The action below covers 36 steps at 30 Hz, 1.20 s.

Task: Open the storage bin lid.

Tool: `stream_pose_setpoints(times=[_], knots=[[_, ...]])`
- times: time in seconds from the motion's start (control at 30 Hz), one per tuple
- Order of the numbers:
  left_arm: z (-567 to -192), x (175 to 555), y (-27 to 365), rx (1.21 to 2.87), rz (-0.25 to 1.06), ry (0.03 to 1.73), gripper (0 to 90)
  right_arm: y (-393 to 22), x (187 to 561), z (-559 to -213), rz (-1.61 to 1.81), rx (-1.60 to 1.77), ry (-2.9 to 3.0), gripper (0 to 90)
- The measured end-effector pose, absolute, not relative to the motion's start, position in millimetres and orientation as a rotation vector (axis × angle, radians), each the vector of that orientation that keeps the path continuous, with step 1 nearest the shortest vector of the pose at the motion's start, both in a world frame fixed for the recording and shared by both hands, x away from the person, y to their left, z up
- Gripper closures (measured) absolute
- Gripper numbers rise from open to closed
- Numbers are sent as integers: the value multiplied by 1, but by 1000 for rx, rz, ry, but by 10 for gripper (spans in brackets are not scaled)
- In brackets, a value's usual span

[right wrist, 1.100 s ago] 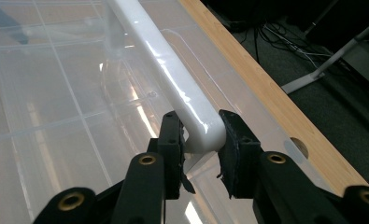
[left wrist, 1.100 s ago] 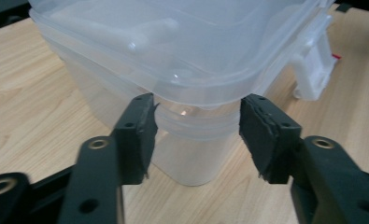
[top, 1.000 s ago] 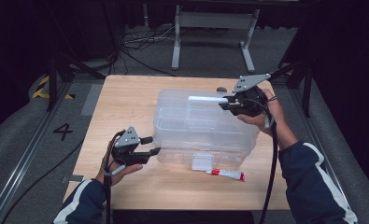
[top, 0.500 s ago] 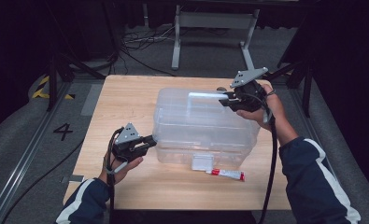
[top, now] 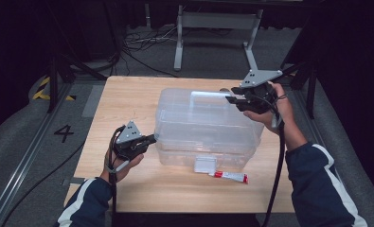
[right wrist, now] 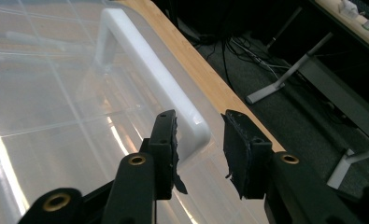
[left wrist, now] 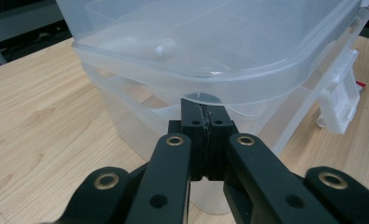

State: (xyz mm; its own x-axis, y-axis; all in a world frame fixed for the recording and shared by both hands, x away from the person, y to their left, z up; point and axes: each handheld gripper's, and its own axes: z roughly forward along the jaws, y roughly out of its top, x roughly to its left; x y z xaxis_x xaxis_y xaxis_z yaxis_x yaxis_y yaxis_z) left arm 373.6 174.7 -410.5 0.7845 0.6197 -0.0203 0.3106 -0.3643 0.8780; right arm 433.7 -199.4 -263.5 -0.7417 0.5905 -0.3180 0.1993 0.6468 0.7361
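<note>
A clear plastic box point(top: 203, 130) with a lid and a white handle point(top: 208, 94) stands in the middle of the wooden table point(top: 128, 94). My left gripper point(top: 152, 139) is at the box's front left corner. In the left gripper view its pads point(left wrist: 203, 122) have just closed together, with the tips right under the lid's rim point(left wrist: 210, 86) and nothing seen between them. My right gripper point(top: 229, 100) hovers at the handle's right end. Its jaws point(right wrist: 201, 140) have just been opening and stand apart around the handle's corner point(right wrist: 194, 133).
A white latch point(top: 206, 164) hangs on the box's front wall, also seen at right in the left gripper view point(left wrist: 341, 100). A small red-and-white tube point(top: 231, 177) lies on the table in front of the box. Stands and cables lie on the floor beyond the table's far edge.
The left gripper has slid right to the box's corner and its jaws have gone from open to shut. The right gripper has stayed at the handle, with its jaws a little wider.
</note>
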Motion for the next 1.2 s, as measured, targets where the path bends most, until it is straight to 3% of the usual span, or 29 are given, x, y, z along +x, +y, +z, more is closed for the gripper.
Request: stream_pose_setpoints(times=[0.4,0.57,1.0,1.2], knots=[[-404,379,175,1982,421,663,897,-252,414,-257,1022,669,2196,560],[-402,378,175,1984,446,647,898,-278,409,-262,1045,744,2137,582],[-397,382,176,1983,443,632,898,-318,402,-295,1037,842,2089,582],[-396,384,174,1976,449,635,899,-327,398,-319,1042,845,2113,513]])
